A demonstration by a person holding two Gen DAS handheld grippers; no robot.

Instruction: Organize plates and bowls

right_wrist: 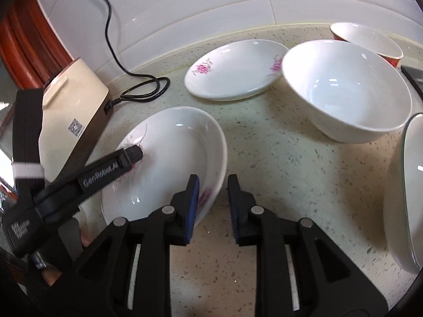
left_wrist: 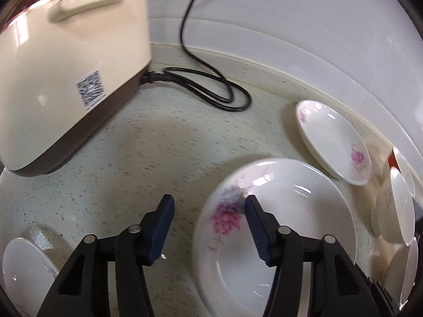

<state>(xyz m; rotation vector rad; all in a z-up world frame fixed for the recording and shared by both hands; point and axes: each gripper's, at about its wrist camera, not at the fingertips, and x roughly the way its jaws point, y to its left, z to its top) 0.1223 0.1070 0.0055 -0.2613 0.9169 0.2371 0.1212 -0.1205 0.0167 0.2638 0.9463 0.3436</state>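
Right wrist view: right gripper (right_wrist: pixel 212 198) pinching the flowered plate (right_wrist: pixel 169 163) at its near rim.
Left gripper (left_wrist: pixel 208 227): half-wide, straddling the far rim.
Plate: tilted above the counter (right_wrist: pixel 290 174).

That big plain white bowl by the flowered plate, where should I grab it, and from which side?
Probably its near rim, from above: one claw finger inside the plain white bowl, one outside. It stands upright, and that rim is clear, while the flowered plate and red cup crowd the far side.
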